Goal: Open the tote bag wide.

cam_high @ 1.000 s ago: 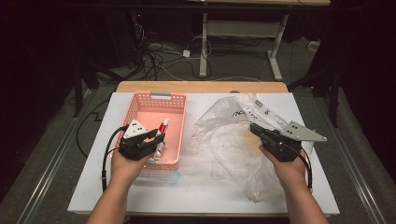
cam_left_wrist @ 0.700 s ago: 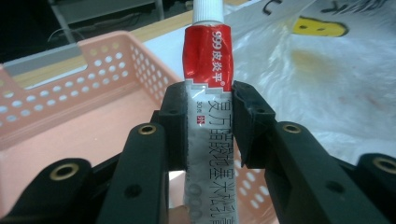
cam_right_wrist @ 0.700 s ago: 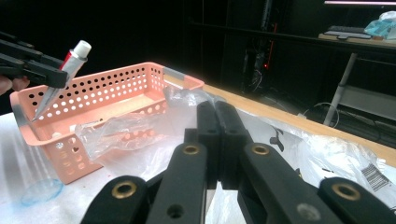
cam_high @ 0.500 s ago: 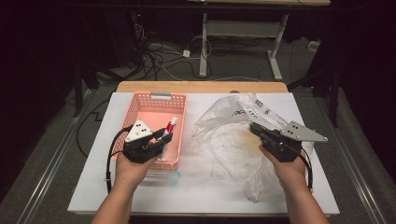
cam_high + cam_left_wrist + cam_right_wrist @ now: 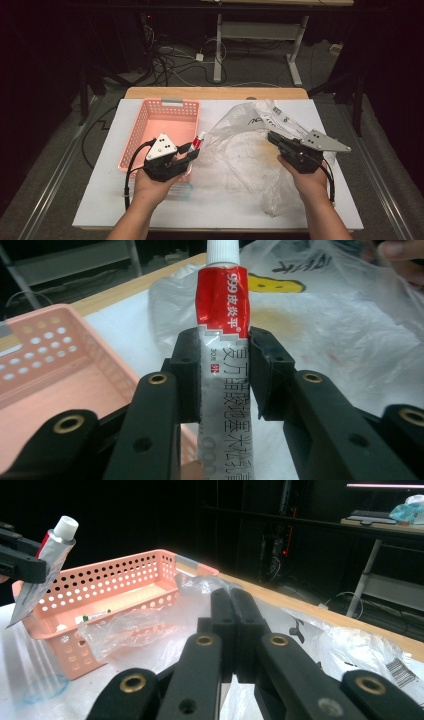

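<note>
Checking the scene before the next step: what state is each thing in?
Left gripper: shut on the tube.
Tube: capped, held clear of the basket.
Right gripper: shut on the plastic bag.
Plastic bag: crumpled, its edge lifted.
Basket: upright on the table, small items inside.

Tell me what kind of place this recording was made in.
Probably a lab or workshop set up for recording: a white board on a table, loose cables on the grey floor, and a desk frame in the dark background.
</note>
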